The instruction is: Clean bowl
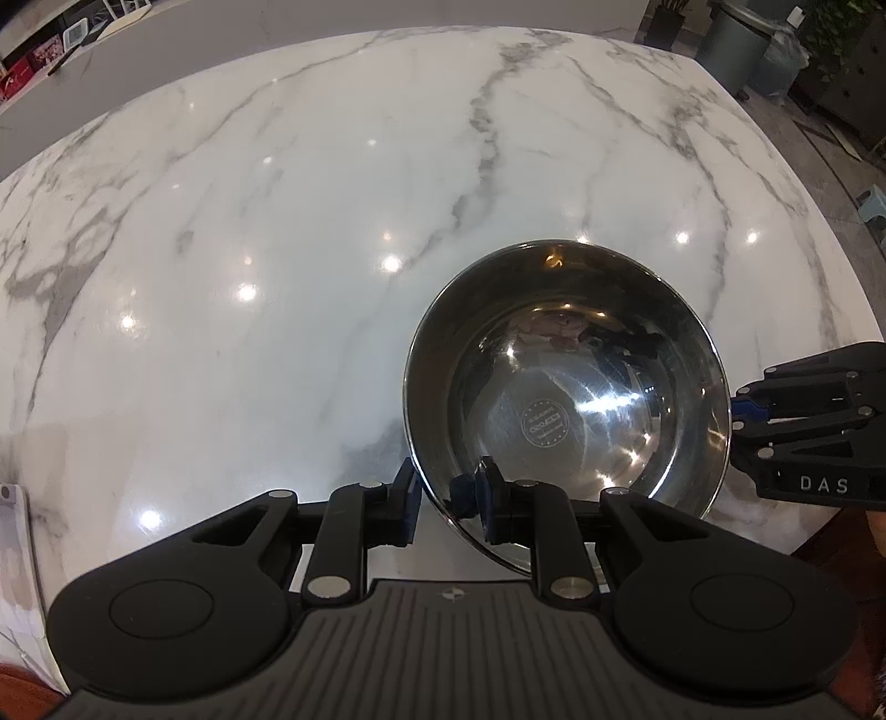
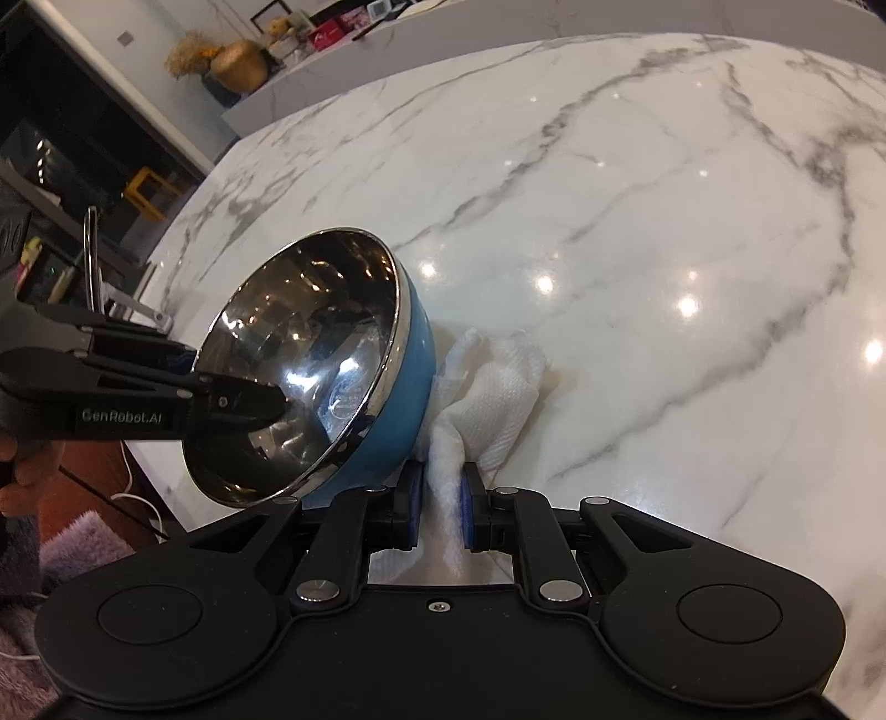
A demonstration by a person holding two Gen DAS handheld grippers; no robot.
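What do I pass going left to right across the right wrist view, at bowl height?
Left gripper gripping the bowl's rim → bowl, tilted, steel inside and blue outside → white cloth pinched by the right gripper → bare marble table.

desk (image 1: 277,221): glossy white marble, grey veins, ceiling-light glints | far left: gold vase (image 2: 239,65) on grey counter (image 2: 260,108) | far right: grey bin (image 1: 733,41), grey floor (image 1: 814,149)

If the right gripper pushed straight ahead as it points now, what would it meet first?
Likely the marble tabletop: the right gripper, shut on the white cloth, points there, with the blue bowl just left.
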